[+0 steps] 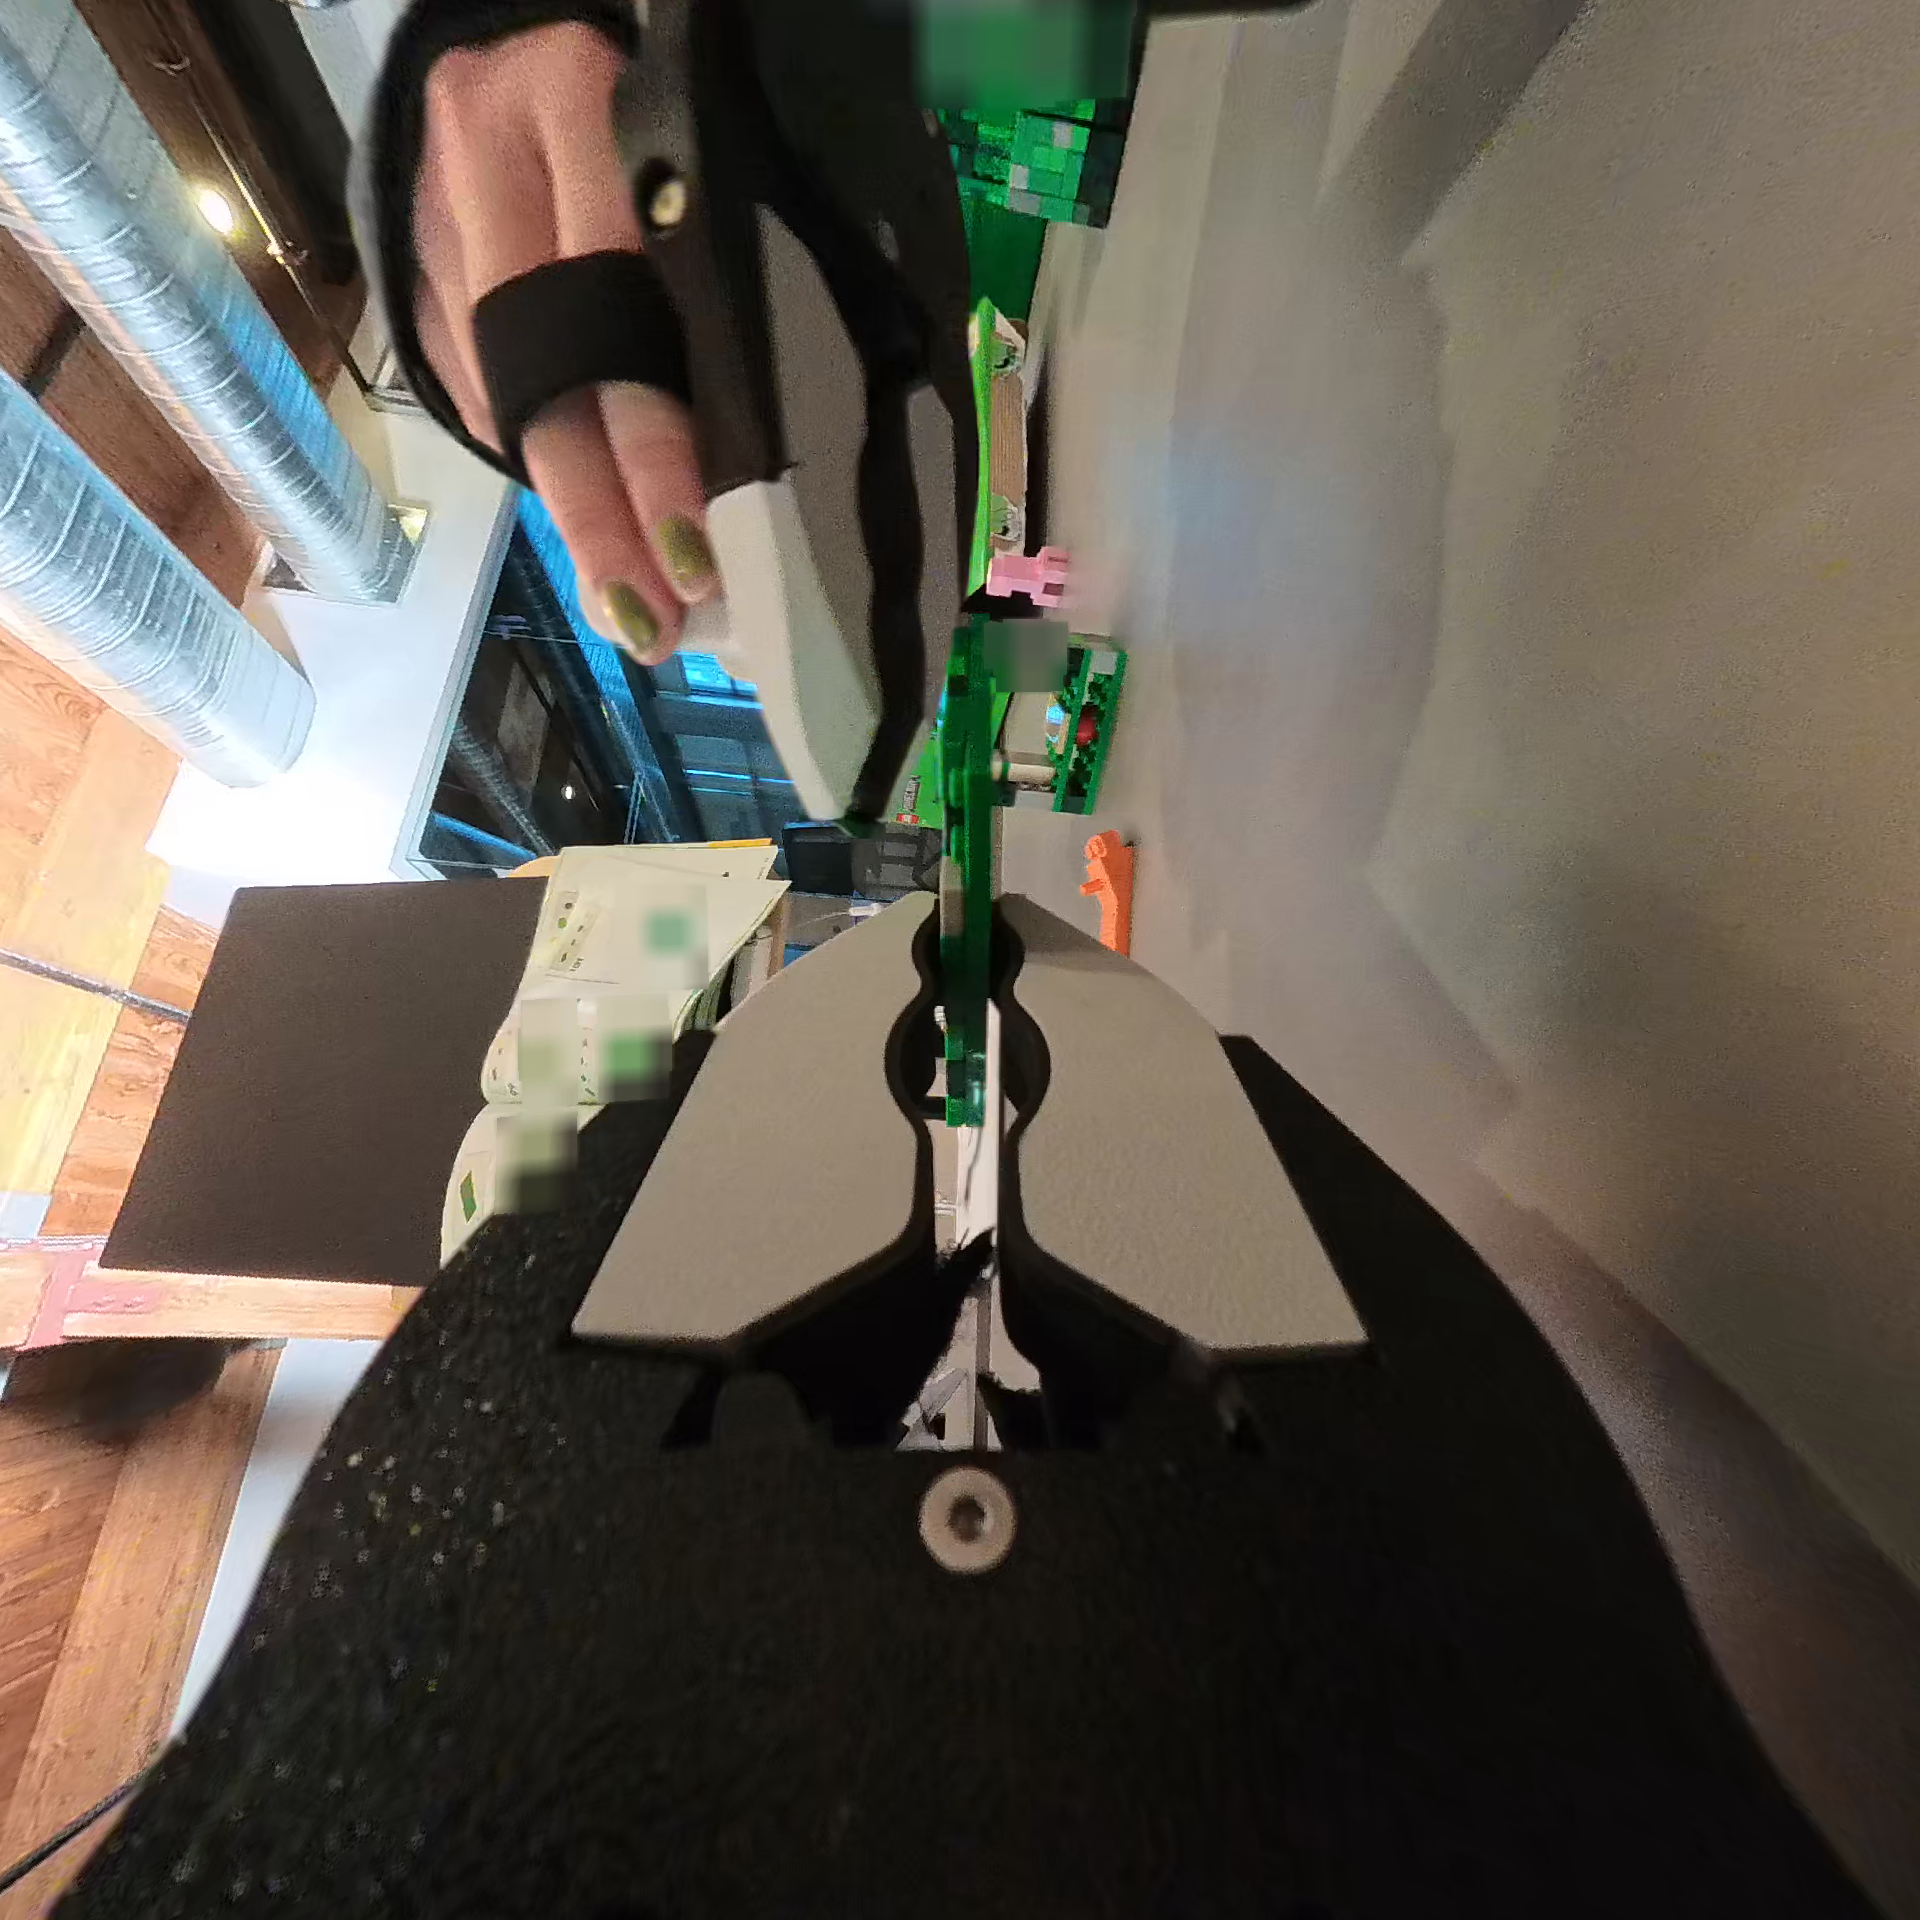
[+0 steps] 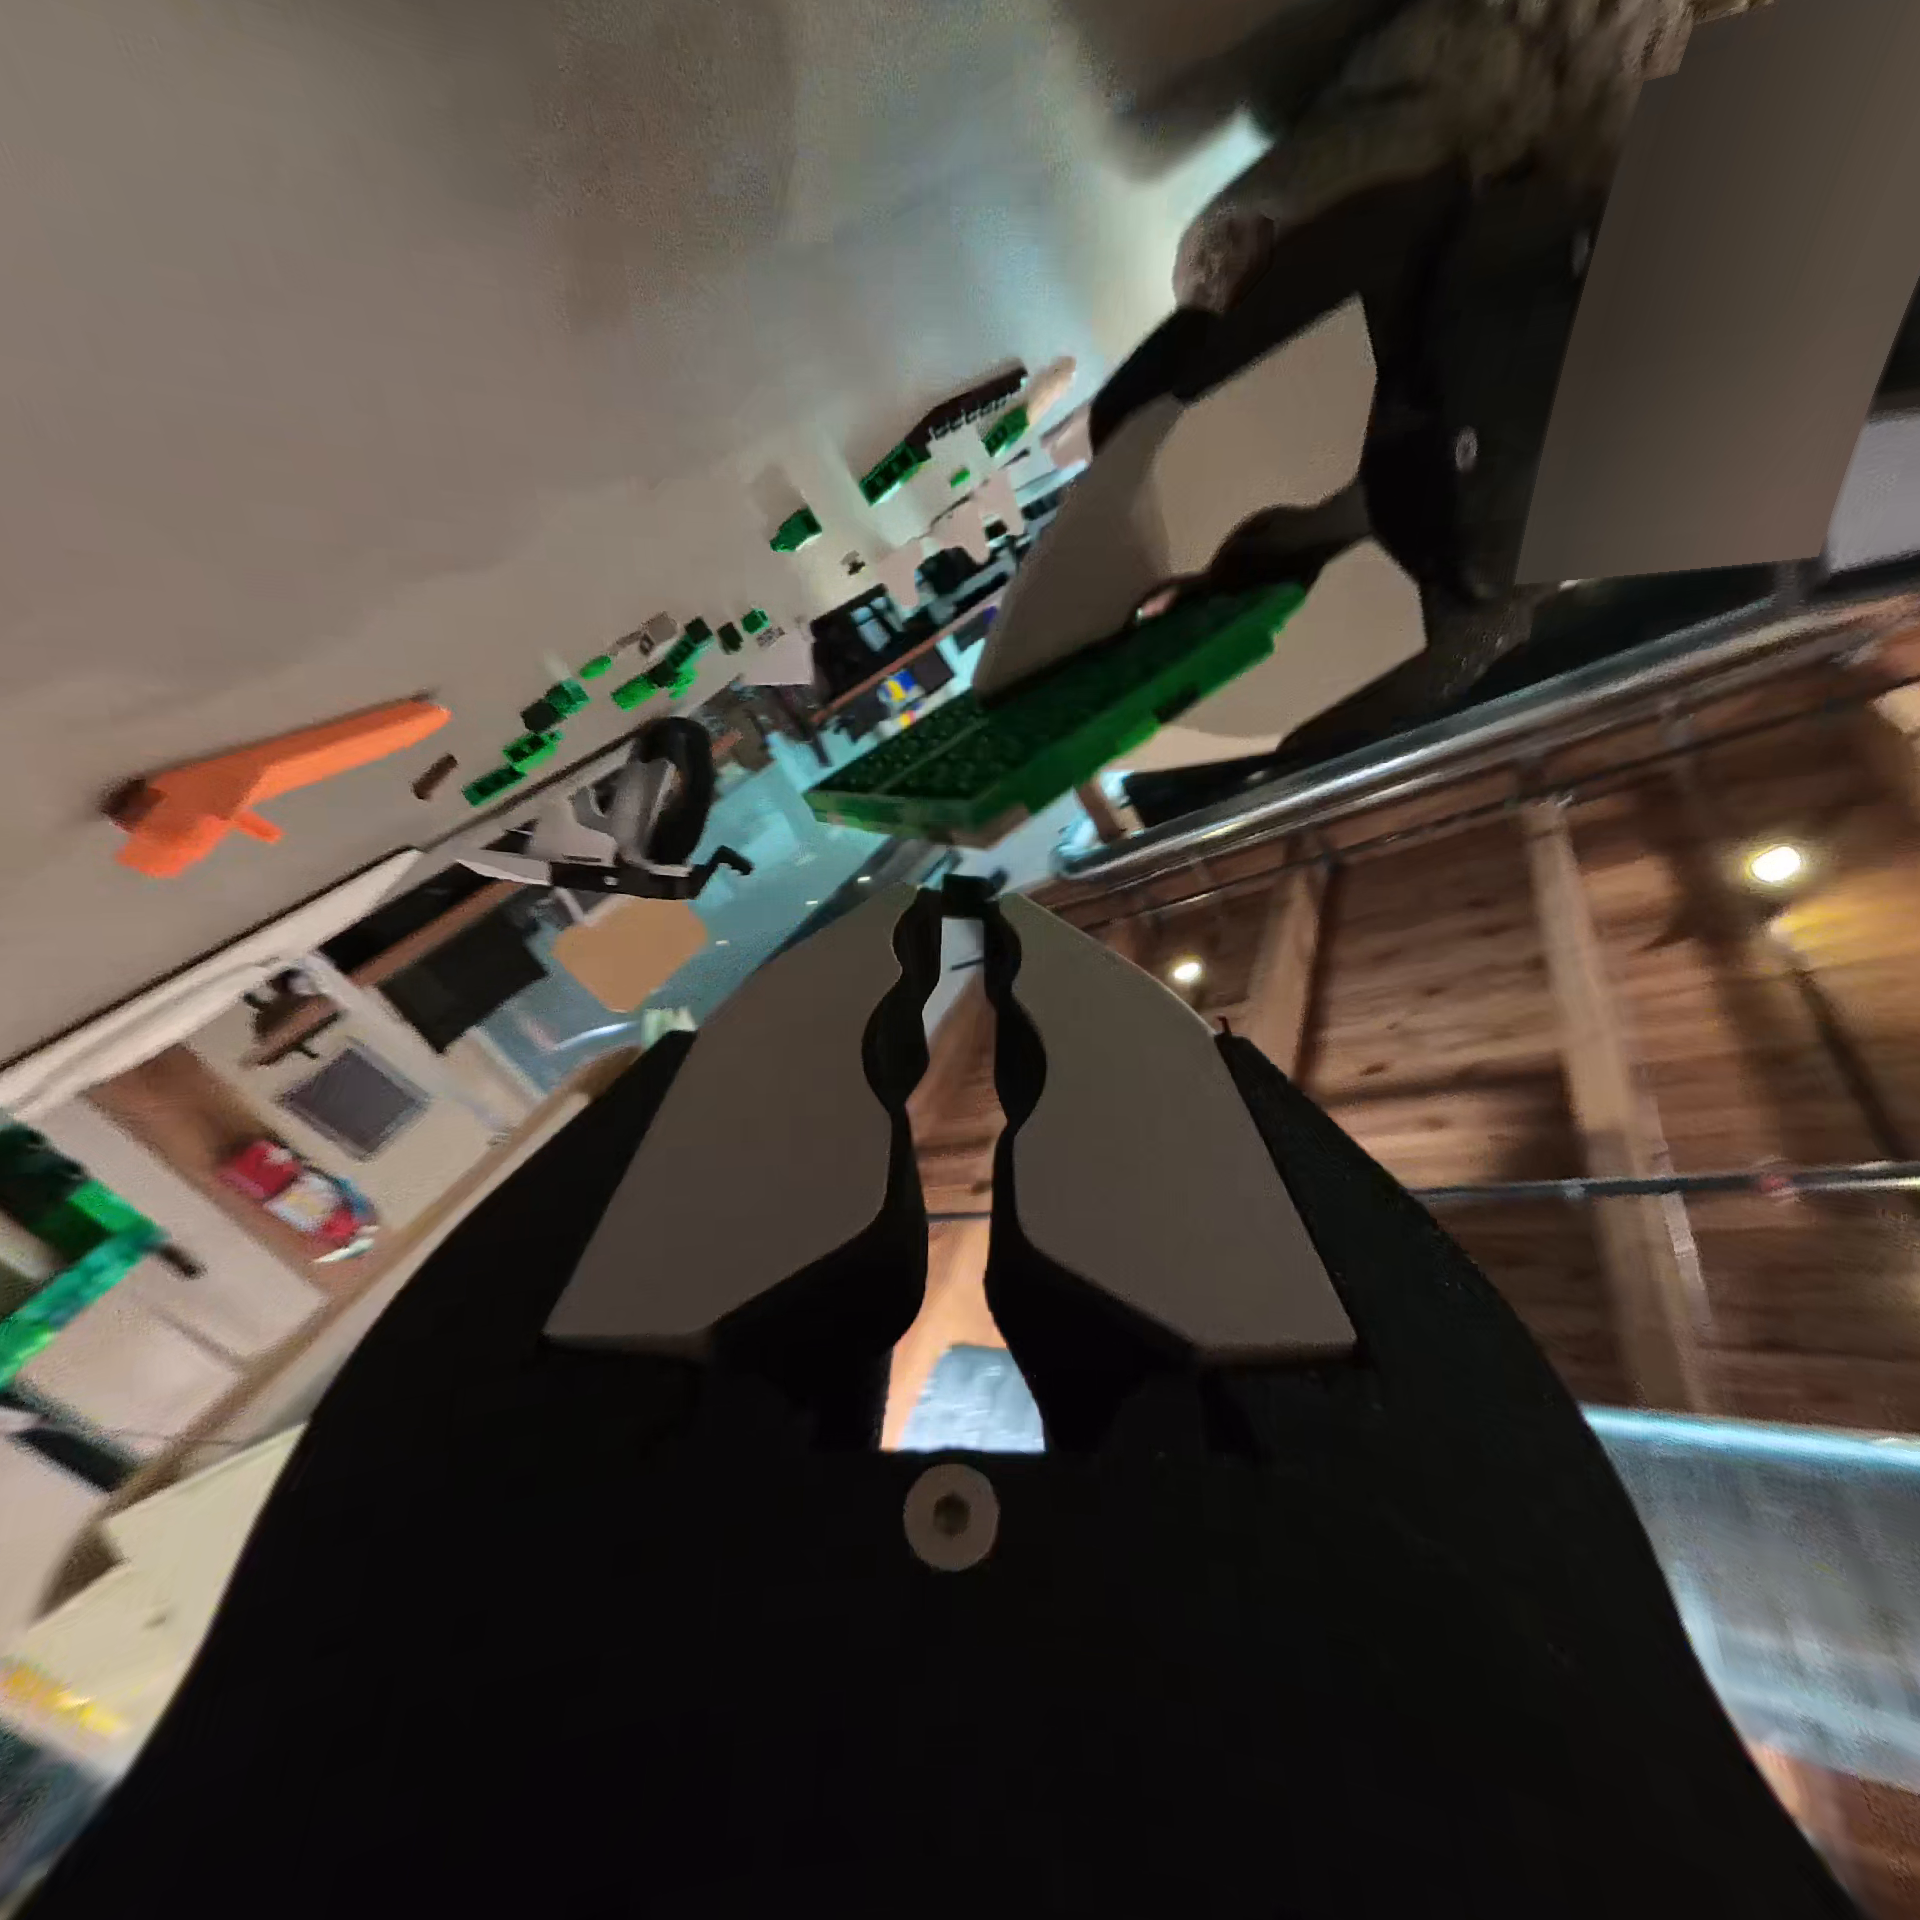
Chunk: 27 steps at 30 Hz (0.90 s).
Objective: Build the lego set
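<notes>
My left gripper (image 1: pixel 968 935) is shut on a flat green lego plate (image 1: pixel 964 997), seen edge-on between its fingertips. In the right wrist view the same plate (image 2: pixel 1029 727) shows studded, held in the air by the left gripper (image 2: pixel 1174 623). My right gripper (image 2: pixel 961 896) is closed on a small dark piece (image 2: pixel 964 889) at its tips, just below the plate's near edge. In the left wrist view the right gripper (image 1: pixel 862 810) comes in from above with a person's hand (image 1: pixel 561 343) on it, its tip beside the plate.
On the grey table (image 1: pixel 1558 727) stand a green build (image 1: pixel 1039 166), a pink pig (image 1: pixel 1029 577), a small green build (image 1: pixel 1086 727) and an orange brick separator (image 1: pixel 1110 894). Several loose green bricks (image 2: pixel 644 681) lie there. An instruction booklet (image 1: pixel 644 935) is nearby.
</notes>
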Each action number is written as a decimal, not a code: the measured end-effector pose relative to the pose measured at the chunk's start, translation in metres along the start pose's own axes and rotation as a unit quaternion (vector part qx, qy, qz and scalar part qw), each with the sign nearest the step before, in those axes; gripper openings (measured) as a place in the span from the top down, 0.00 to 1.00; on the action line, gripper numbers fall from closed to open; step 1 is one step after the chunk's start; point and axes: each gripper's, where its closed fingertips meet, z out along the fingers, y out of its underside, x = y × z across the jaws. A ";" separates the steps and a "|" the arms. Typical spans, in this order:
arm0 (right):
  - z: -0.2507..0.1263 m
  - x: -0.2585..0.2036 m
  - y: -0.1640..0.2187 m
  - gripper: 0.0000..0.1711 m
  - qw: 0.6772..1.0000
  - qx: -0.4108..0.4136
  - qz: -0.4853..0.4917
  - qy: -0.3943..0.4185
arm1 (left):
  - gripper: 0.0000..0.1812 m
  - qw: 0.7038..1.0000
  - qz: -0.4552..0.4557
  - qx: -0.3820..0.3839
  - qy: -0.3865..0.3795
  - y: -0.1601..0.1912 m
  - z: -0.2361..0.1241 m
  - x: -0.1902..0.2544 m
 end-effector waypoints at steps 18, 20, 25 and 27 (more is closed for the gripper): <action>-0.019 0.013 -0.010 0.96 0.990 0.054 -0.116 0.060 | 0.97 0.999 -0.052 0.011 -0.011 0.002 -0.002 -0.007; -0.020 0.013 -0.010 0.96 0.989 0.057 -0.122 0.059 | 0.97 0.998 -0.059 0.010 -0.009 0.003 -0.002 -0.007; -0.023 0.012 -0.012 0.96 0.986 0.072 -0.140 0.053 | 0.97 0.998 -0.068 0.011 -0.001 0.004 -0.002 -0.006; -0.024 0.011 -0.014 0.96 0.984 0.082 -0.148 0.049 | 0.97 0.998 -0.067 0.011 0.002 0.004 -0.002 -0.005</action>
